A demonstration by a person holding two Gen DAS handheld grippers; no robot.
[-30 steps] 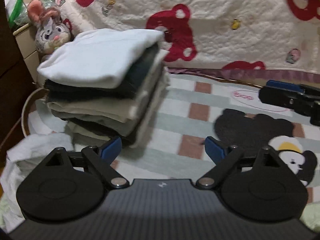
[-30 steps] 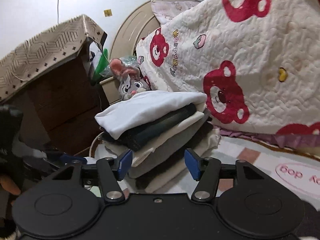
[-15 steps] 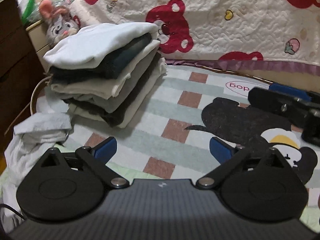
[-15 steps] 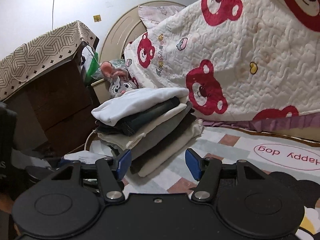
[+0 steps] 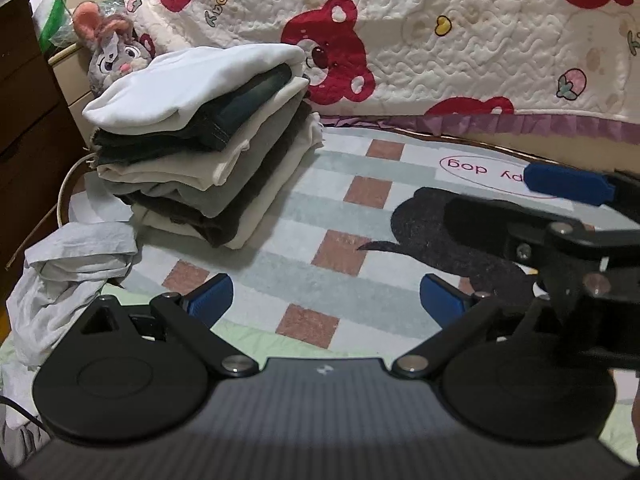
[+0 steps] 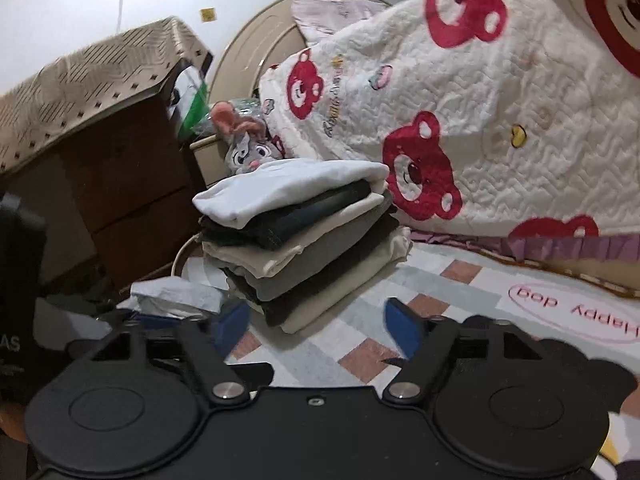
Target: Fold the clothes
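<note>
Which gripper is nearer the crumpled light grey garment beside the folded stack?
Left. The left gripper hovers just right of the crumpled grey garment; the right gripper sits farther right, over the blanket's black dog print.

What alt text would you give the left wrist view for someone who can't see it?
A neat stack of folded white, dark and beige clothes sits on a checked cartoon-dog blanket, beyond the open, empty left tongs. A crumpled pale grey garment lies left of the stack, the right tongs reach in from the right, and a red-bear quilt hangs behind.
</note>
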